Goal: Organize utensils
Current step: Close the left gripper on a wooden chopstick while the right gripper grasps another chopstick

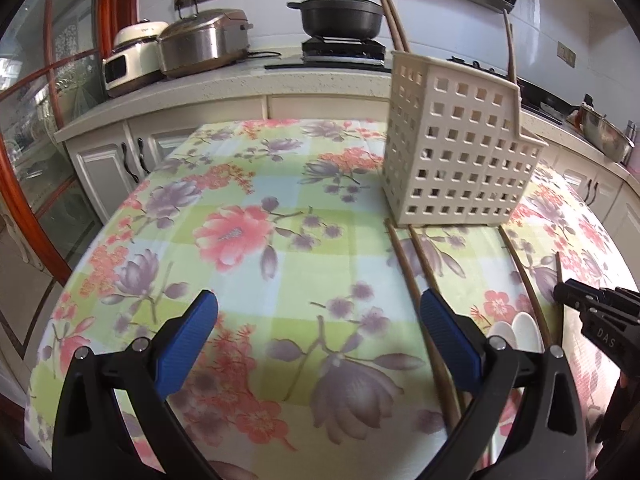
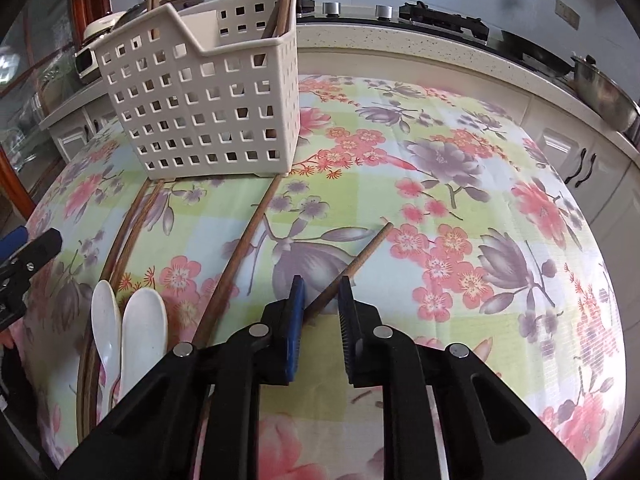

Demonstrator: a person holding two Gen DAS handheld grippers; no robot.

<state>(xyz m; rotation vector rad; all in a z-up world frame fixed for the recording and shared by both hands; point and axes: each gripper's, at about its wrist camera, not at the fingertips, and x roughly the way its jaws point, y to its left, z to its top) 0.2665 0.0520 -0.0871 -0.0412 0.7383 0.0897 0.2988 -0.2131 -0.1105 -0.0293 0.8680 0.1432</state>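
Note:
A beige perforated utensil basket [image 1: 460, 148] [image 2: 208, 104] stands on the floral tablecloth with brown chopsticks upright in it [image 2: 280, 4]. Several brown chopsticks lie on the cloth in front of it [image 1: 424, 280] [image 2: 244, 248]. Two white spoons [image 2: 128, 332] [image 1: 516, 332] lie side by side near the front. My right gripper [image 2: 320, 284] is nearly closed around one chopstick [image 2: 360, 260], whose tip points away up-right; the jaws stand a narrow gap apart on either side of it. My left gripper [image 1: 320, 312] is wide open and empty above the cloth, left of the lying chopsticks.
The table [image 1: 260, 220] is covered by a floral cloth. Behind it runs a kitchen counter [image 1: 240, 80] with a rice cooker [image 1: 200, 44], a black pot on a stove [image 1: 340, 12] and a steel bowl [image 2: 604, 88] at right. A glass door [image 1: 36, 120] is at left.

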